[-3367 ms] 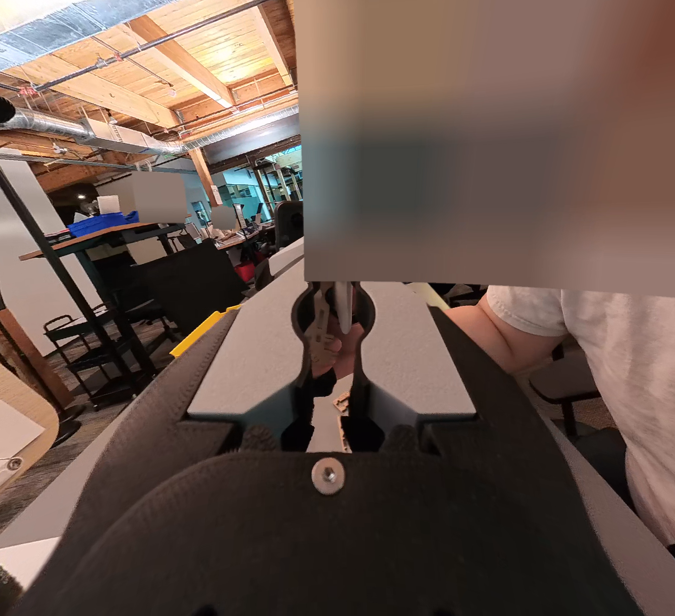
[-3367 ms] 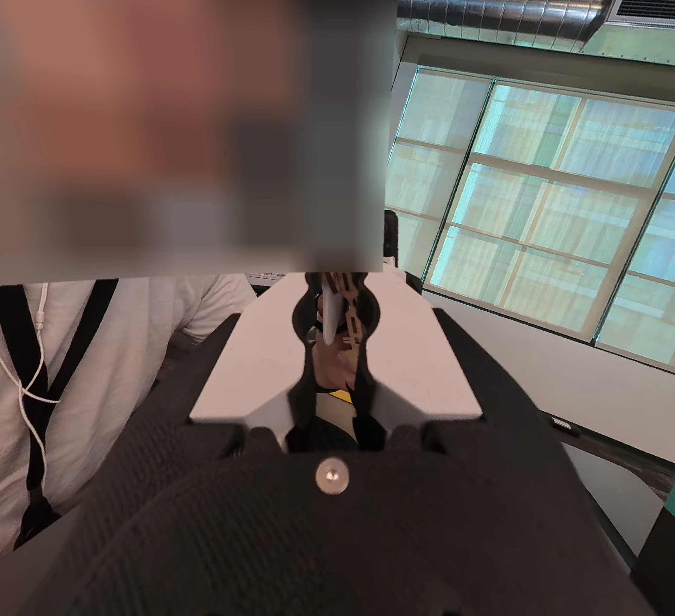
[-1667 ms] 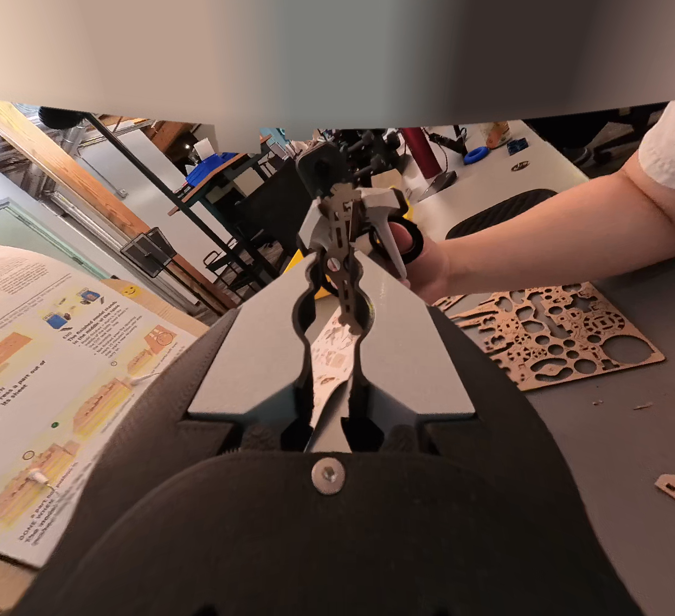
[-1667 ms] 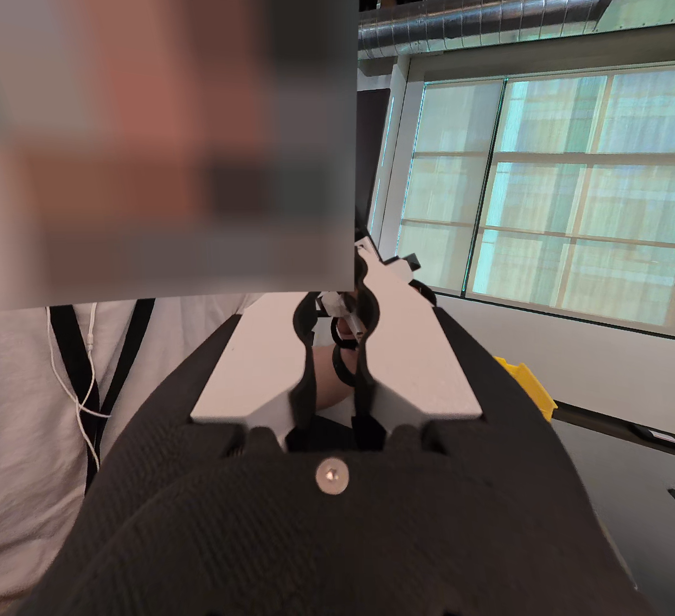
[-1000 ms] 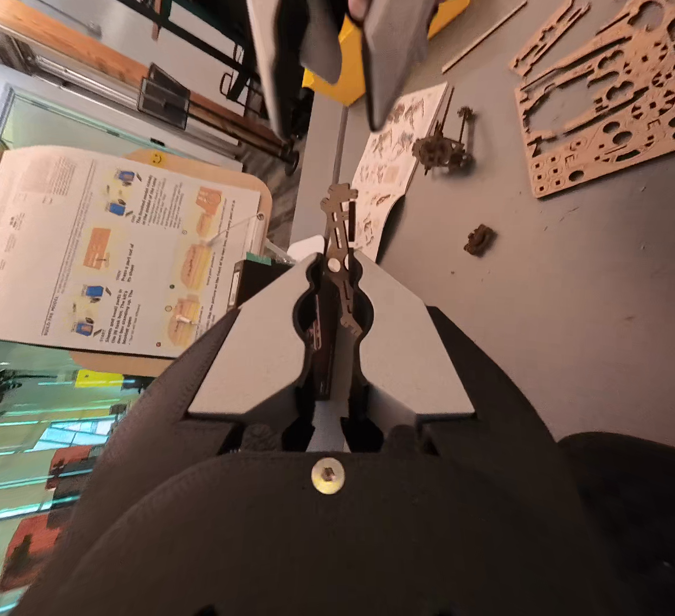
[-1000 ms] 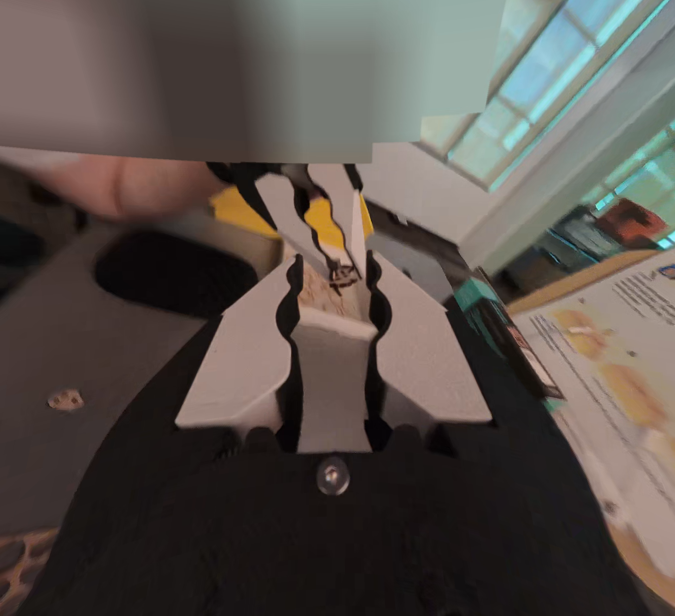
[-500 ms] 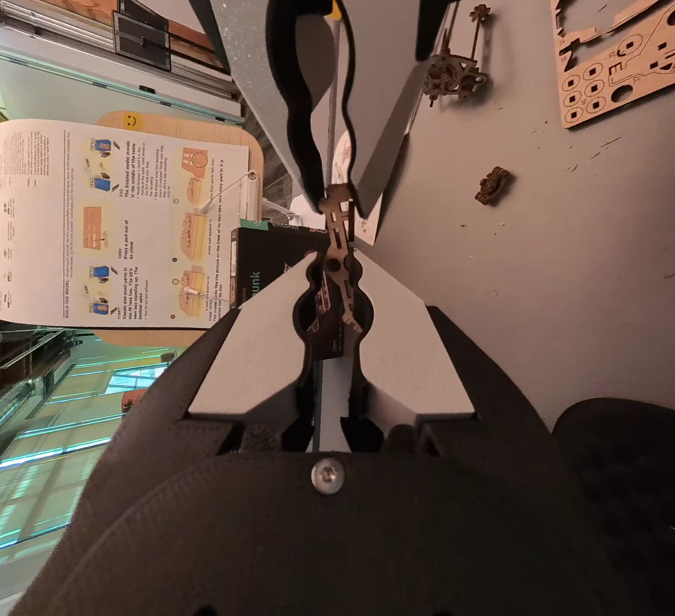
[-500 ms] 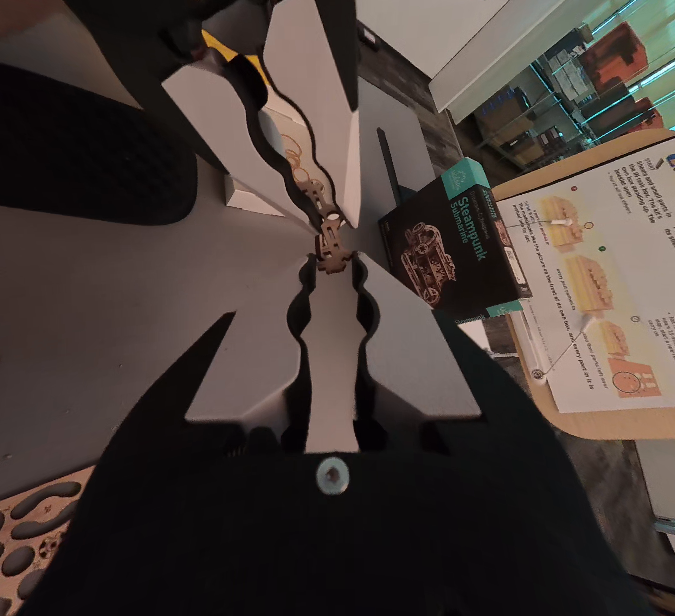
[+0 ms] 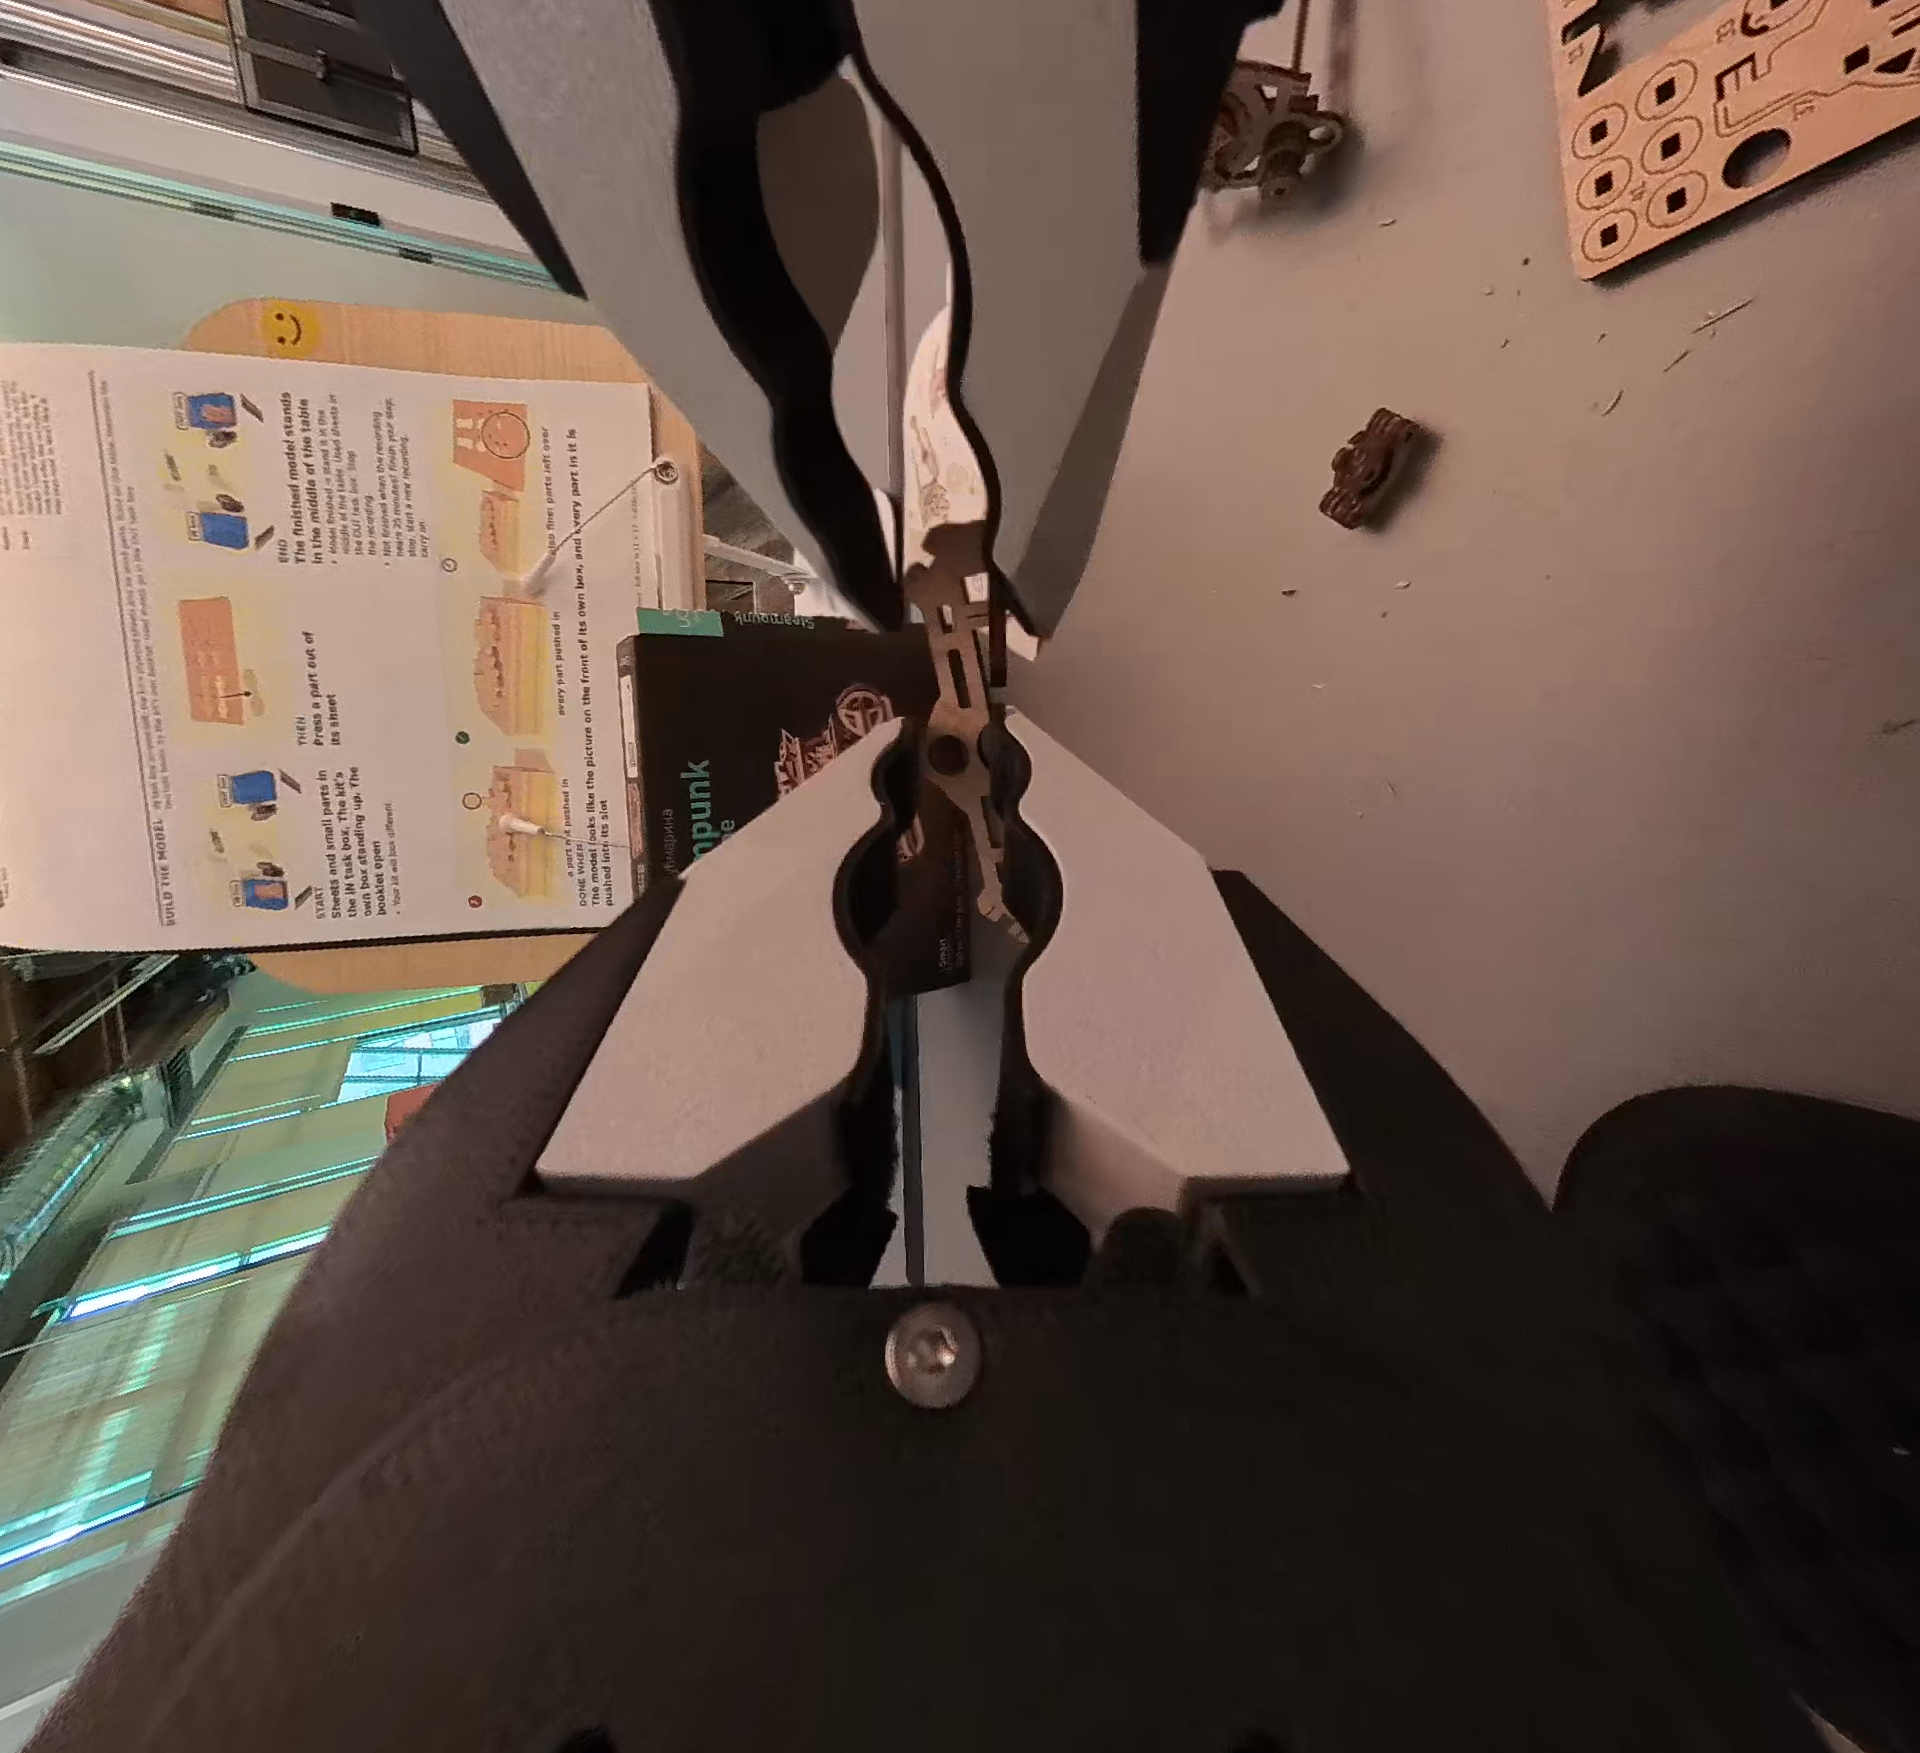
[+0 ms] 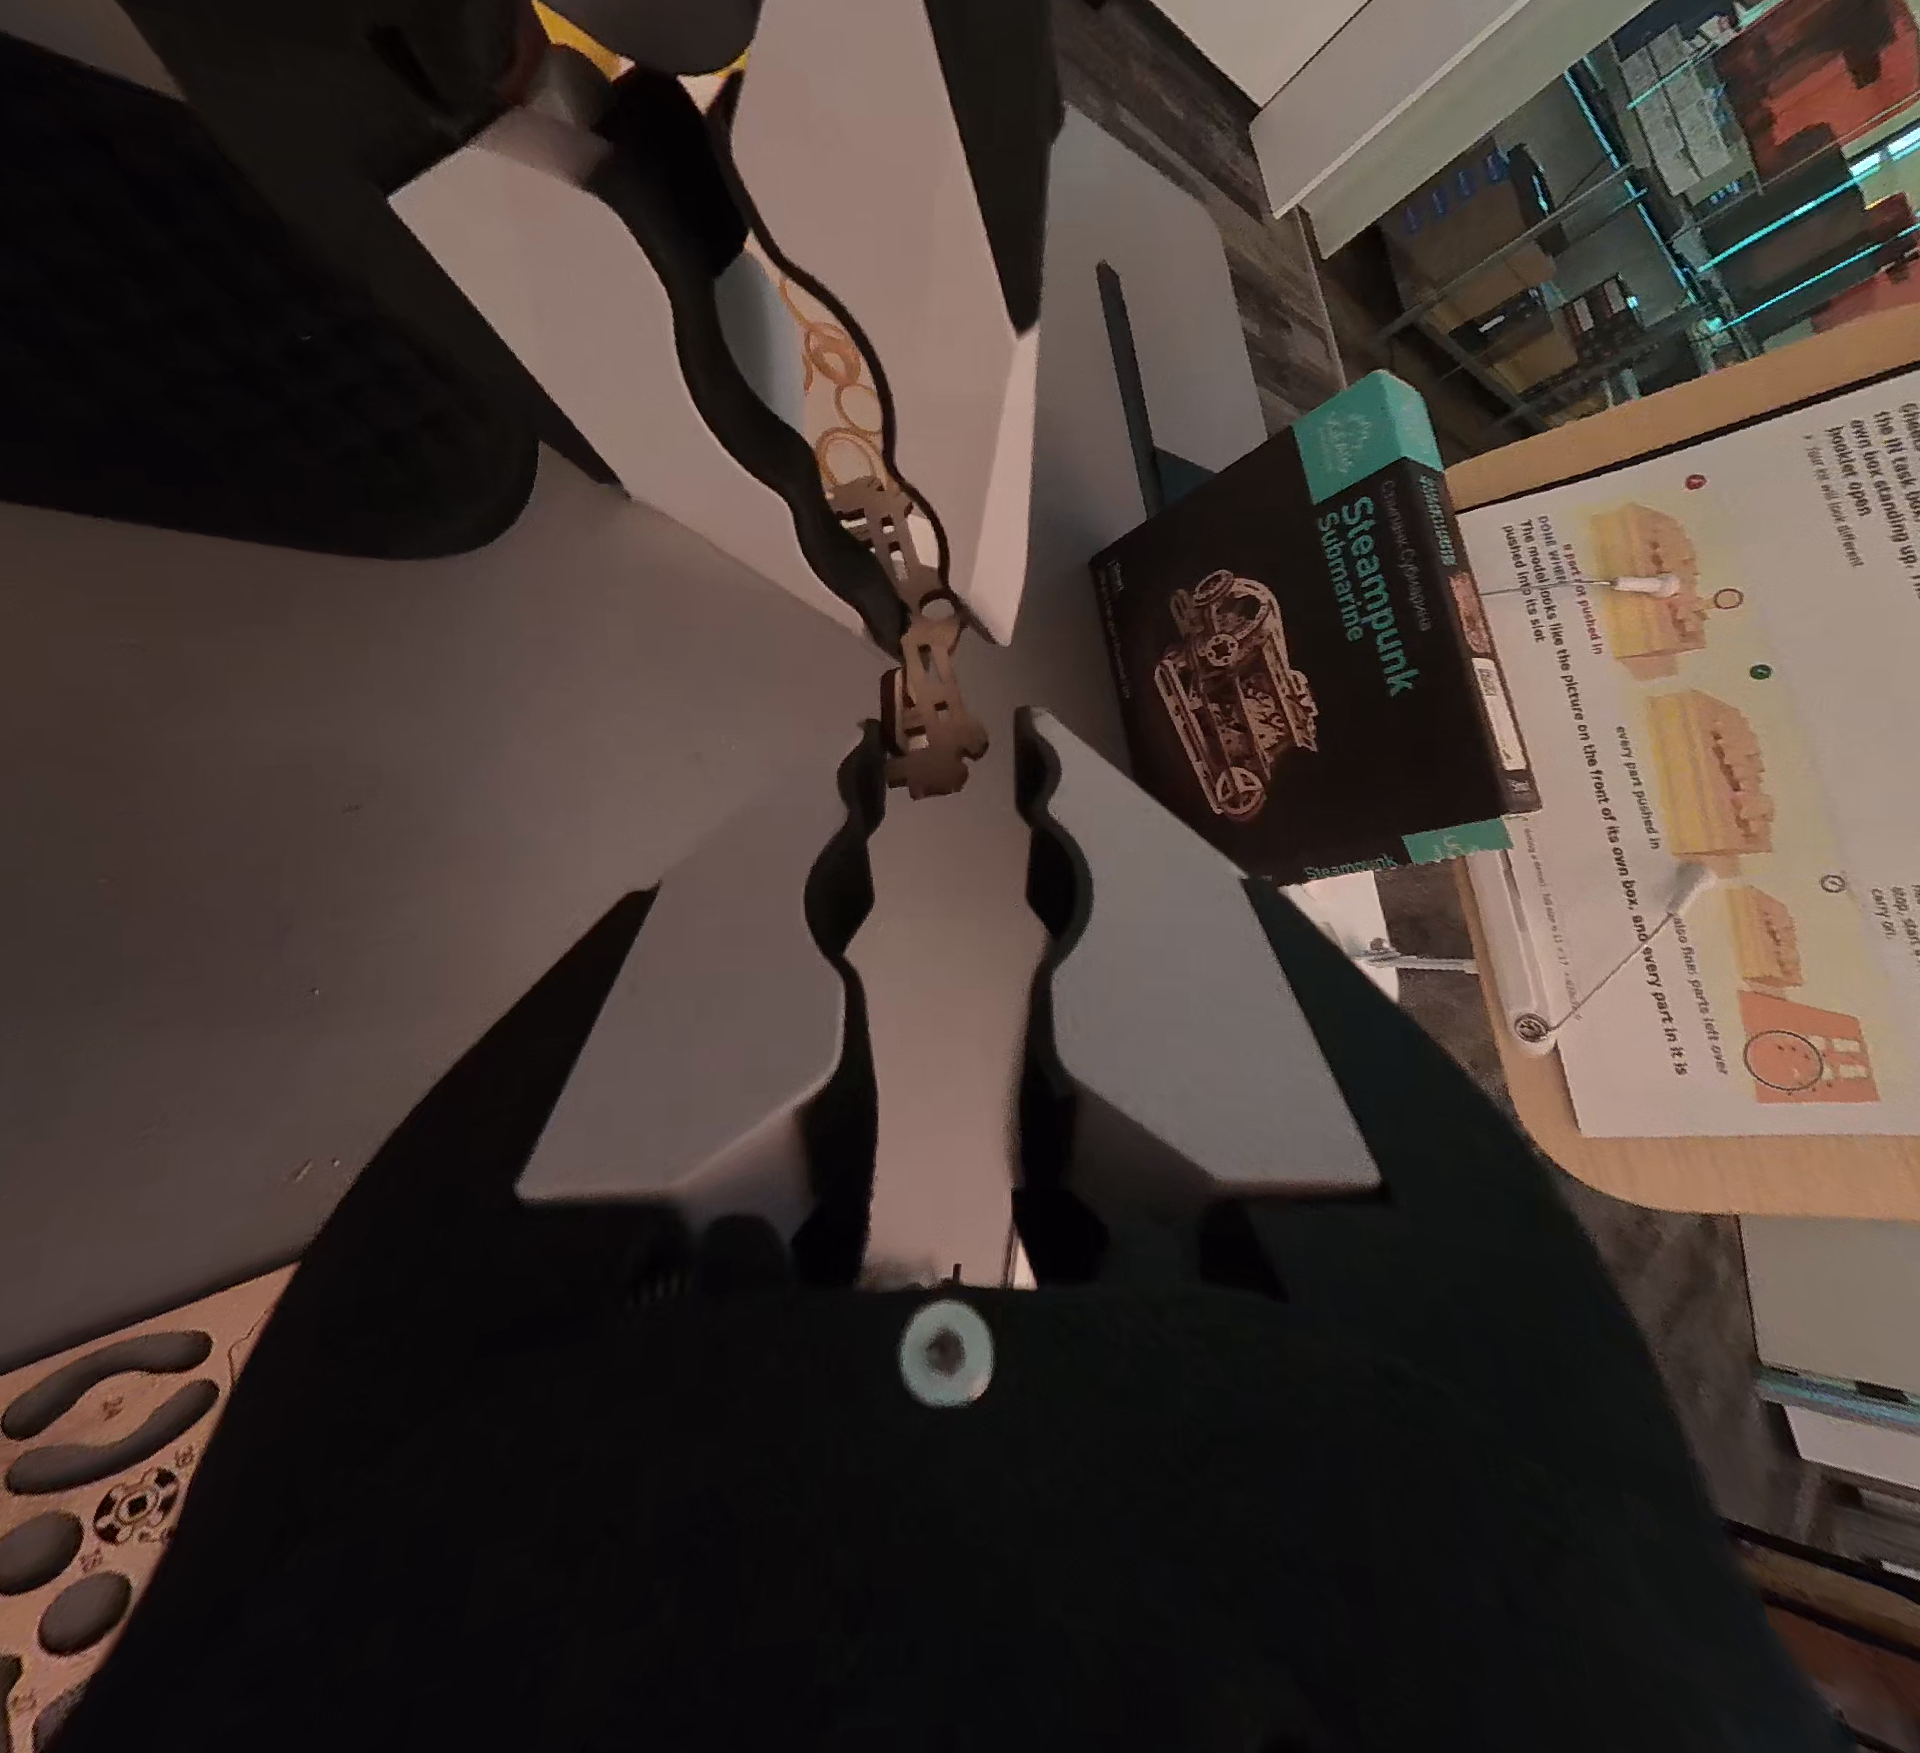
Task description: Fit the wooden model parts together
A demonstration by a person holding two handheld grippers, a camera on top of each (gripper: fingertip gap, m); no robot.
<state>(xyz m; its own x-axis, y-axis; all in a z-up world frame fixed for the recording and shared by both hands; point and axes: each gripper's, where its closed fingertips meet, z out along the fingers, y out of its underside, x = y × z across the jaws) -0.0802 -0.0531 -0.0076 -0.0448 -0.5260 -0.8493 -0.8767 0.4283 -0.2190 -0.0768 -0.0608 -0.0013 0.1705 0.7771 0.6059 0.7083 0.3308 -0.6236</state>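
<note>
My left gripper [image 9: 951,724] is shut on a flat, slotted wooden strip [image 9: 961,753] that sticks out past its fingertips over the grey table [image 9: 1455,768]. My right gripper [image 9: 956,607] comes in from the opposite side, open, its fingertips on either side of the strip's free end. In the right wrist view the strip's end [image 10: 935,747] sits between my right gripper's [image 10: 940,737] open tips, nearer the left finger. The left gripper [image 10: 935,633] holds the strip from above. A small dark piece appears to sit on the strip by that end.
A black and teal kit box [image 10: 1309,664] stands beside a wooden board with an instruction sheet [image 10: 1714,768]. A laser-cut wooden sheet [image 9: 1714,41], a small gear assembly [image 9: 1273,124], a loose dark part [image 9: 1366,467] and an open booklet [image 9: 930,415] lie on the table. My left and right fingertips are right by each other. From either gripper's tips it is about 20 cm to the small gear assembly [image 9: 1273,124].
Both grippers came down from in front of the person to above the table. The right gripper, earlier shut on a white stick, now stands open and has closed in on the strip's end.
</note>
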